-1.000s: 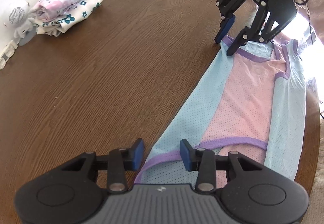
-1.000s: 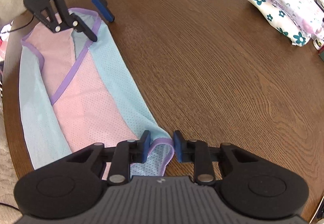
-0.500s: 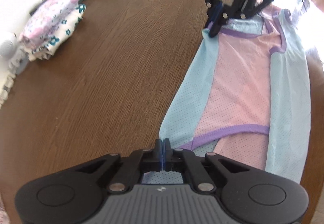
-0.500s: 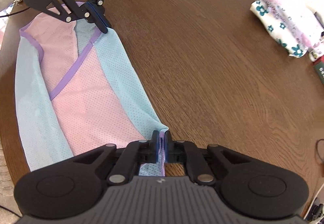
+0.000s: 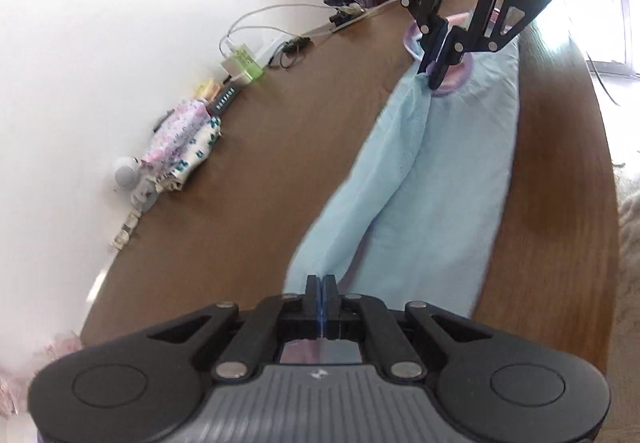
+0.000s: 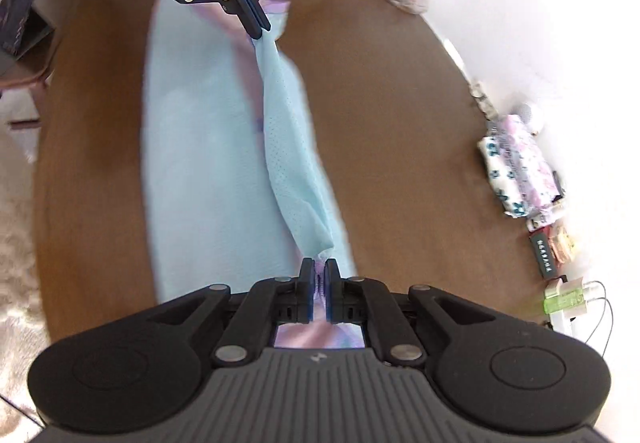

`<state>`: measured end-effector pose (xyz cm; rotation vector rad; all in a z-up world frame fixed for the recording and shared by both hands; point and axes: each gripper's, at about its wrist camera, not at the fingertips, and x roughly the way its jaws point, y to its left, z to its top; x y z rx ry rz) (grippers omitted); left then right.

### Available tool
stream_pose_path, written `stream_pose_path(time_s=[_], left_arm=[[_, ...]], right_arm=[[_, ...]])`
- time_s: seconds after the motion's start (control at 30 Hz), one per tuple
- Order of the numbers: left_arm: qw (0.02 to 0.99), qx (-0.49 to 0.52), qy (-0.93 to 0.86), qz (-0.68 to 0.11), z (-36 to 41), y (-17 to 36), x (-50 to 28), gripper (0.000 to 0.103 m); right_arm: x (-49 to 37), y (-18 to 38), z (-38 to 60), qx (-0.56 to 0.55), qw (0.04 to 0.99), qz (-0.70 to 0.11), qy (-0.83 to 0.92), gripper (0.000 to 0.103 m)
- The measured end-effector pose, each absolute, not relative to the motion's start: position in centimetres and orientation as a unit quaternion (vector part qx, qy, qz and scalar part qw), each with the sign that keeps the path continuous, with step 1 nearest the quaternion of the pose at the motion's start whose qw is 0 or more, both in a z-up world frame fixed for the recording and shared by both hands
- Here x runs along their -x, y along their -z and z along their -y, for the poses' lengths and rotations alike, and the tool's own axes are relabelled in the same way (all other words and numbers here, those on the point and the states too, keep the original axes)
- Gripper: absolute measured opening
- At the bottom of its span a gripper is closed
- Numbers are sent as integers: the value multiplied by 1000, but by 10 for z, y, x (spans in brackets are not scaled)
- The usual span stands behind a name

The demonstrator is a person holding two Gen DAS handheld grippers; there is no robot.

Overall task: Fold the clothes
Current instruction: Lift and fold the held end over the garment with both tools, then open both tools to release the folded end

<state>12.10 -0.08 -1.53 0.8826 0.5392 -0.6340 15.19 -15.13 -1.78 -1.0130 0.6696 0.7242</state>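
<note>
A light blue mesh garment with pink panels and purple trim (image 5: 440,179) lies along the brown table, its near long edge lifted and folding over. My left gripper (image 5: 321,293) is shut on one end of that edge. My right gripper (image 6: 319,285) is shut on the other end, and also shows in the left wrist view (image 5: 436,63). The left gripper shows at the far end in the right wrist view (image 6: 252,17). The lifted edge (image 6: 296,171) hangs stretched between them above the table.
A stack of folded floral clothes (image 5: 180,147) sits near the wall, also in the right wrist view (image 6: 520,175). A charger, cables and small boxes (image 5: 244,63) line the wall side. The table's edge (image 5: 608,203) runs just beyond the garment.
Both grippers, which shut on the garment's edge half a second ago, have lifted it off the table and carried it across, so the blue back side now covers the pink front.
</note>
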Motion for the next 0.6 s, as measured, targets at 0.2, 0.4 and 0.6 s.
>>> stream_pose_path(time_s=[0.2, 0.4, 0.6], left_arm=[[855, -357, 264, -270, -19, 0, -119, 13], [889, -253, 248, -291, -34, -21, -143, 28], [890, -205, 195, -358, -47, -3, -195, 27]], right_arm=[[-144, 1, 169, 348, 811, -329, -336, 24], [-177, -22, 197, 156, 874, -344, -307, 28], [-195, 6, 188, 129, 872, -375, -287, 28]])
